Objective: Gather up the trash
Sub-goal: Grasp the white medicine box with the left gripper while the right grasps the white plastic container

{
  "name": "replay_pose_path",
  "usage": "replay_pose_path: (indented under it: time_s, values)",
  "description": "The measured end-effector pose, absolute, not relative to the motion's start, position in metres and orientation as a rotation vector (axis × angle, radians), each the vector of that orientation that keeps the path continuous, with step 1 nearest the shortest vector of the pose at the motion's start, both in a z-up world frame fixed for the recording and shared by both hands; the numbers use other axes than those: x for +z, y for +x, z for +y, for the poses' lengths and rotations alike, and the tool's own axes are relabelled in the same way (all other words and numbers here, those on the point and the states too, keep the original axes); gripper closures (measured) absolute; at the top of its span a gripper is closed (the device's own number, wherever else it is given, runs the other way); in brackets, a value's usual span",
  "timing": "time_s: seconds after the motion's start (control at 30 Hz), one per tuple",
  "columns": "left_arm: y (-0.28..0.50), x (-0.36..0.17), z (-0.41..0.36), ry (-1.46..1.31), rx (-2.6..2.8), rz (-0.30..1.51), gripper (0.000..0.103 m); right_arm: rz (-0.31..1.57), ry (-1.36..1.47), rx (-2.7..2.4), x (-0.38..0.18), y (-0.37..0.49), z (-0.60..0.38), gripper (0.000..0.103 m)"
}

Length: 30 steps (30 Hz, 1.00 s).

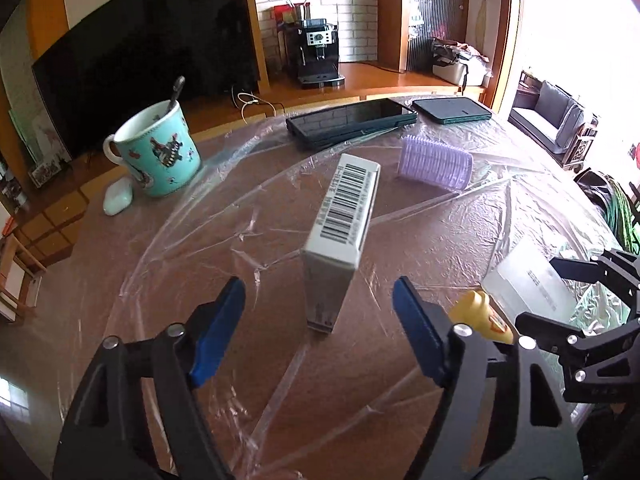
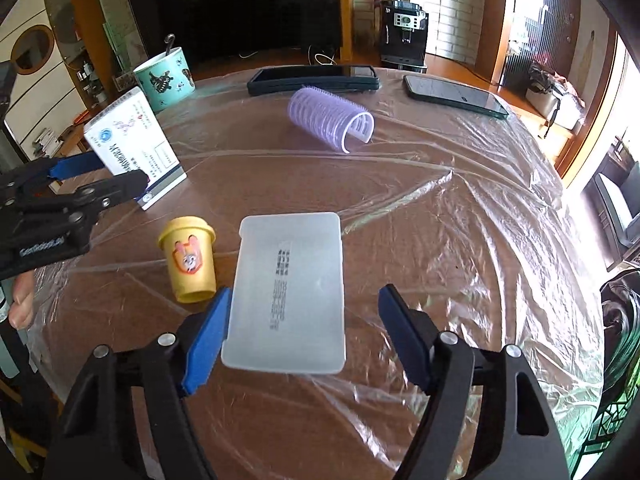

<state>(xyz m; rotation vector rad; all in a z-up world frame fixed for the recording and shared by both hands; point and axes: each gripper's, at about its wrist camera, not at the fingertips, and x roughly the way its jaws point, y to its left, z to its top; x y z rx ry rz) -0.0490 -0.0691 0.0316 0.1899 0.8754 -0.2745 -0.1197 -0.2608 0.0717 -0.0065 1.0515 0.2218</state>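
The left gripper (image 1: 320, 312) hangs over the plastic-covered bench (image 1: 420, 240) with its 2 blue-padded fingers (image 1: 218, 332) spread wide apart. A small white carton (image 1: 340, 220) with a barcode on its top face stands upright between and just ahead of them, touching neither pad. In the right wrist view the same carton (image 2: 136, 148) stands at the left of the bench, with the left gripper (image 2: 108, 172) reaching around its near end.

The right gripper (image 2: 304, 320) also has its fingers (image 2: 208, 340) apart. A flat, translucent white case (image 2: 292, 292) lies on the bench between them; the left pad is just beside its near-left edge, and contact is unclear. A small yellow cup (image 2: 190, 260) with a cartoon sticker stands just left of the case. Farther back lie a lilac hair roller (image 2: 328, 118), 2 dark phones (image 2: 314, 78) and a teal mug (image 2: 164, 76) with a spoon in it.
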Motion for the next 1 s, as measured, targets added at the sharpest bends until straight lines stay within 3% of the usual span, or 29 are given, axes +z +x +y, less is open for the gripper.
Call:
replay_pose_path:
  time_s: [0.13,0.17,0.23,0.33,0.43,1.0]
  values:
    - [-0.041,0.025,-0.073,0.182,-0.283,0.9,0.042,1.054,-0.012,0.22,0.07,-0.117,-0.258,0.035]
    - [-0.039,0.025,-0.073,0.183,-0.279,0.903,0.052,1.052,-0.015,0.221,0.07,-0.116,-0.257,0.036]
    - [-0.036,0.023,-0.073,0.171,-0.283,0.923,0.059,1.046,-0.013,0.226,0.07,-0.115,-0.255,0.048]
    - [-0.033,0.022,-0.072,0.156,-0.281,0.93,0.067,1.042,0.003,0.223,0.07,-0.114,-0.257,0.048]
    - [-0.031,0.024,-0.068,0.141,-0.286,0.929,0.083,1.034,0.032,0.231,0.071,-0.115,-0.261,0.048]
    - [-0.059,0.034,-0.071,0.109,-0.303,0.92,0.084,0.992,0.088,0.243,0.082,-0.126,-0.273,0.048]
